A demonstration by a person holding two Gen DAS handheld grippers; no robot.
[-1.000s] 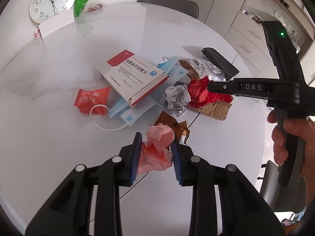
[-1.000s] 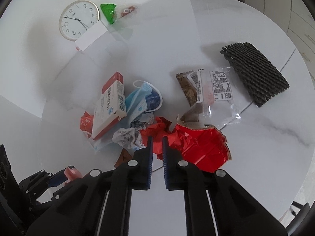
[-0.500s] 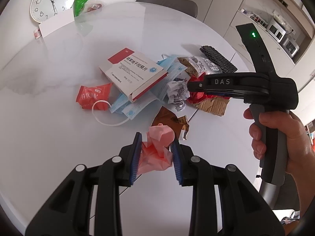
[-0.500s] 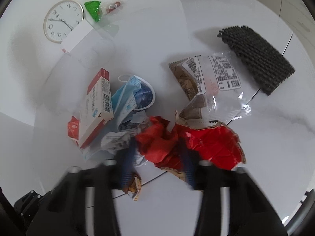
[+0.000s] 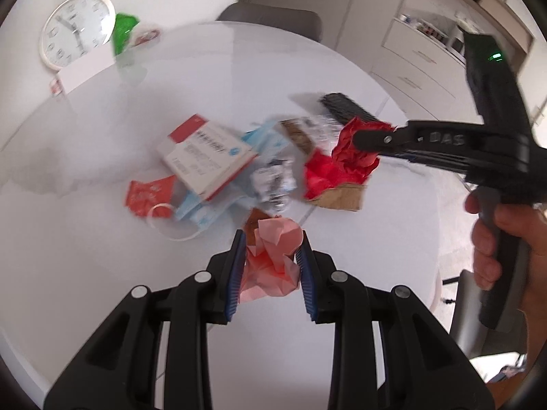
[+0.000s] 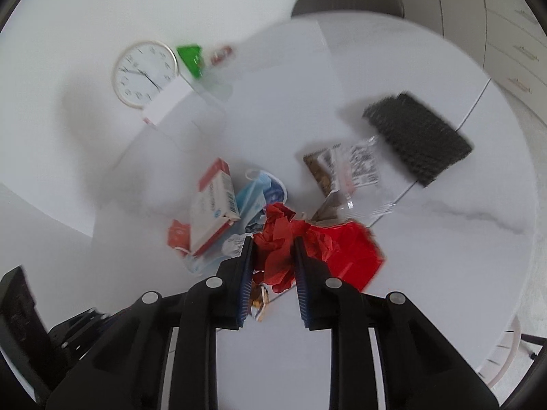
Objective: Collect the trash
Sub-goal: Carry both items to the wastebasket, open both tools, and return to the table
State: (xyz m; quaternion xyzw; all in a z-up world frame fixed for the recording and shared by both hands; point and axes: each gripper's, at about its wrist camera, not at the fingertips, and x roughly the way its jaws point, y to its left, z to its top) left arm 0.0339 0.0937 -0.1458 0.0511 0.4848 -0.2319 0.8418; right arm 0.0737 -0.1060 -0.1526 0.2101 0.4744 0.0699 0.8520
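Note:
My left gripper (image 5: 271, 253) is shut on a crumpled pink paper (image 5: 273, 259), held above the white table (image 5: 102, 273). My right gripper (image 6: 272, 256) is shut on a crumpled red paper (image 6: 277, 249); in the left wrist view the red paper (image 5: 355, 160) hangs lifted from the right gripper (image 5: 362, 138), with brown card (image 5: 342, 196) under it. A trash pile lies beyond: a red-and-white medicine box (image 5: 205, 157), blue face masks (image 5: 205, 212), a red sachet (image 5: 147, 196), a crumpled receipt (image 5: 273, 184) and a clear snack wrapper (image 6: 345, 171).
A black mesh pad (image 6: 417, 136) lies at the table's right. A wall clock (image 5: 75, 30), a green packet (image 5: 124, 30) and a white card (image 5: 85, 73) stand at the far edge. A grey chair (image 5: 270, 22) and cabinets (image 5: 427, 51) are behind.
My right gripper opened, closed around the red paper and has lifted it off the pile. My left gripper still holds the pink paper and has shifted slightly.

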